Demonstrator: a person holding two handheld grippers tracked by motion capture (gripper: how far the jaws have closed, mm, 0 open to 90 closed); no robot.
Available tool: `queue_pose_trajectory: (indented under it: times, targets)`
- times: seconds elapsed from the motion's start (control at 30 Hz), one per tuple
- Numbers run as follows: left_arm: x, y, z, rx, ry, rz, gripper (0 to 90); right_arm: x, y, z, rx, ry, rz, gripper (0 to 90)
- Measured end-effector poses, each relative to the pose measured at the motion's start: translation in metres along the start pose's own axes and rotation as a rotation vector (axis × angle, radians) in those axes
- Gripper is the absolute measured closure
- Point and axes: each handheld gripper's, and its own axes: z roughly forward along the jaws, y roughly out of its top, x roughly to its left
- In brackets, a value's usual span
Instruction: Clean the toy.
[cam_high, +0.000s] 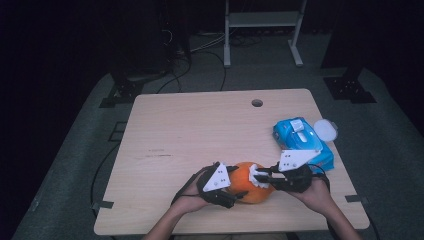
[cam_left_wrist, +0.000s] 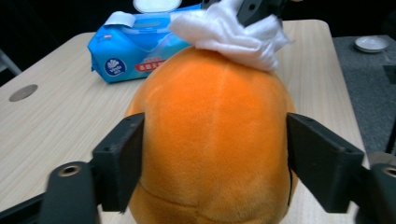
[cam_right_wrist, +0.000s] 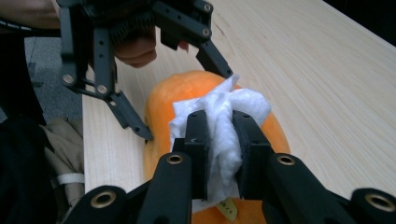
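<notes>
- An orange plush toy (cam_high: 248, 182) is seen lying on the wooden bench (cam_high: 200, 130), near its front edge, between the two grippers.
- The left gripper (cam_left_wrist: 215, 154) is set around the toy: its two black fingers (cam_left_wrist: 122, 156) are placed at either flank, touching or almost touching the plush, though firm pressure cannot be told.
- A crumpled white wipe (cam_right_wrist: 223, 126) is clamped between the fingers of the right gripper (cam_right_wrist: 223, 149), which are closed on it.
- The wipe is pressed against the upper surface of the toy.
- A blue pack of wet wipes (cam_high: 302, 142) is seen behind the right gripper, with its white lid (cam_high: 325, 128) flipped open.
</notes>
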Motion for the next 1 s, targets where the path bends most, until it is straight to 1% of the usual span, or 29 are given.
queue_pose_trajectory:
  times: [0.03,0.07,0.13,0.17,0.2,0.27,0.3,0.37,0.4,0.43,0.47,0.5,0.57,0.6,0.67,0.7,0.73,0.77,0.8,0.87,0.93,0.97,1.0]
  targets:
    - [0.002,0.0,-0.001,-0.006,-0.004,-0.015,19.8,0.0,-0.001,0.0,0.0,0.003,0.004,76.6]
    - [0.005,-0.001,-0.002,-0.015,-0.004,-0.041,16.5,-0.001,-0.003,0.001,0.006,0.003,0.007,76.5]
    - [0.011,-0.002,-0.002,-0.011,0.005,-0.101,11.3,-0.002,-0.007,0.0,0.027,-0.021,-0.007,76.6]
    - [0.012,-0.003,-0.001,-0.015,0.002,-0.122,11.7,-0.003,-0.008,-0.002,0.027,-0.027,0.004,76.5]
    - [0.011,-0.004,-0.001,-0.016,-0.003,-0.122,16.5,-0.004,-0.009,-0.004,0.026,-0.032,0.012,76.5]
    - [0.006,-0.004,0.004,-0.003,0.017,-0.097,21.4,-0.006,-0.008,-0.006,0.022,-0.039,0.016,76.5]
    - [0.002,-0.003,0.006,0.002,0.023,-0.075,22.6,-0.006,-0.007,-0.006,0.019,-0.035,0.018,76.5]
    - [-0.001,0.0,0.006,0.011,0.024,-0.035,24.6,-0.004,-0.004,-0.004,0.021,-0.036,0.006,76.5]
    - [-0.003,0.002,0.006,0.014,0.023,-0.016,24.9,-0.002,-0.002,-0.003,0.012,-0.021,0.002,76.5]
    - [-0.007,0.003,0.007,0.026,0.026,0.019,24.9,0.001,0.001,-0.002,0.001,-0.004,0.0,76.5]
    - [-0.009,0.004,0.007,0.031,0.026,0.036,25.0,0.005,0.005,0.001,-0.002,0.007,-0.018,76.5]
    - [-0.012,0.005,0.007,0.04,0.027,0.065,25.1,0.008,0.008,0.002,-0.002,0.014,-0.028,76.5]
    - [-0.016,0.006,0.007,0.052,0.032,0.093,25.3,0.014,0.013,0.007,0.001,0.025,-0.056,76.5]
    - [-0.016,0.005,0.007,0.059,0.038,0.099,25.4,0.017,0.014,0.008,0.007,0.021,-0.066,76.5]
    - [-0.017,0.002,0.008,0.068,0.046,0.114,26.0,0.016,0.013,0.007,0.016,0.009,-0.07,76.5]
    - [-0.017,0.001,0.009,0.074,0.051,0.115,26.0,0.014,0.012,0.005,0.016,0.004,-0.07,76.5]
    - [-0.017,0.0,0.009,0.082,0.054,0.119,26.0,0.012,0.01,0.002,0.021,-0.011,-0.066,76.5]
    - [-0.017,0.0,0.009,0.082,0.053,0.113,25.9,0.009,0.008,0.0,0.024,-0.021,-0.06,76.5]
    - [-0.016,0.0,0.009,0.072,0.045,0.101,25.9,0.005,0.004,-0.004,0.026,-0.028,-0.041,76.5]
    - [-0.012,0.001,0.008,0.038,0.019,0.054,25.1,0.0,-0.003,-0.006,0.011,-0.012,0.003,76.6]
    - [-0.006,0.004,0.006,-0.011,0.016,-0.022,18.8,-0.002,-0.006,-0.006,0.006,-0.001,0.021,76.6]
    - [-0.004,0.005,0.005,-0.039,0.016,-0.059,15.9,-0.003,-0.006,-0.005,0.002,0.003,0.022,76.6]
    - [-0.002,0.006,0.006,-0.046,0.012,-0.081,14.1,-0.002,-0.006,-0.004,-0.002,0.012,0.025,76.6]
